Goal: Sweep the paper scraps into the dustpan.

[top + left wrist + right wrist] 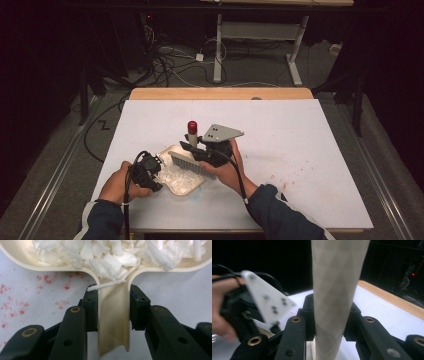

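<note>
Your left gripper [113, 312] is clamped on the handle [113, 322] of a cream dustpan [182, 175], both black pads pressed flat against the handle's sides with no gap on either flank. The pan lies on the white table [300, 150] just ahead of your left hand [120, 182], its tray heaped with white paper scraps [112, 255]; one shred hangs over the neck of the handle and touches the left pad. Faint red specks mark the tabletop beside the pan.

Your right gripper [329, 322] is closed tight on the pale handle [334, 295] of a hand brush [187, 162], the shaft standing up between the jaws and gripped on both sides. From the high view, your right hand [227, 170] holds the brush with its bristles at the far rim of the dustpan, over the scraps. A small red-capped bottle [192, 131] stands upright on the table just behind the pan, close to the brush.
</note>
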Demonstrator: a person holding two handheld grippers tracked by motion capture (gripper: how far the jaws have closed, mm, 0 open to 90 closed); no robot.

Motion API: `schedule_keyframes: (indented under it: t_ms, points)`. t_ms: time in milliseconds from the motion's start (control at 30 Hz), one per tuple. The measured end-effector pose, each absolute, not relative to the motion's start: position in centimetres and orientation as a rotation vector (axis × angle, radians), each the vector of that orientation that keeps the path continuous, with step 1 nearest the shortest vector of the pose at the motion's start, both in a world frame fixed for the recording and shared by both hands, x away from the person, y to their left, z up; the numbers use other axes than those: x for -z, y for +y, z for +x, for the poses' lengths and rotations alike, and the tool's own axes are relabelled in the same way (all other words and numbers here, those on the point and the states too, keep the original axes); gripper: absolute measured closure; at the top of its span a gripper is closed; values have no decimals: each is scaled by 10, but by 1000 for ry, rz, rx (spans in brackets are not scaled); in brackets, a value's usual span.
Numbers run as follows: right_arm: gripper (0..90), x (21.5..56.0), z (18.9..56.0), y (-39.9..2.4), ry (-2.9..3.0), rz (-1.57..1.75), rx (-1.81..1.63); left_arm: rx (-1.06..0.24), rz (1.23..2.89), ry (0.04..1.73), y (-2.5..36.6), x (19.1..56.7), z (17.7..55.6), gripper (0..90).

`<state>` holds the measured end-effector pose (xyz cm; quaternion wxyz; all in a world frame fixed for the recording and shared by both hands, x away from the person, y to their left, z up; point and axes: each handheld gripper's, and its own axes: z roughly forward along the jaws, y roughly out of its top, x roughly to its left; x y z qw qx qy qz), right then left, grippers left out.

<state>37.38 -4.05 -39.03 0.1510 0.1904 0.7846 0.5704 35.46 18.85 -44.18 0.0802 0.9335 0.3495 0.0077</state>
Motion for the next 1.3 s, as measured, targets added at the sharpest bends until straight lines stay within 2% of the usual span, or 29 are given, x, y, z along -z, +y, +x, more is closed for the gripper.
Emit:
schedule_keyframes:
  t_ms: [367, 633, 1067, 1300]
  points:
    - [709, 367, 361, -53, 2219, 499, -1637, -21, 2798, 1034, 188, 441, 353, 626]
    - [709, 380, 362, -66, 2223, 599, -1566, -22, 2795, 1044, 187, 441, 352, 627]
    - [709, 370, 349, -108, 2135, 638, -1586, -25, 2809, 1042, 186, 441, 350, 626]
    - [709, 383, 344, -111, 2180, 646, -1468, -29, 2816, 1038, 185, 441, 350, 626]
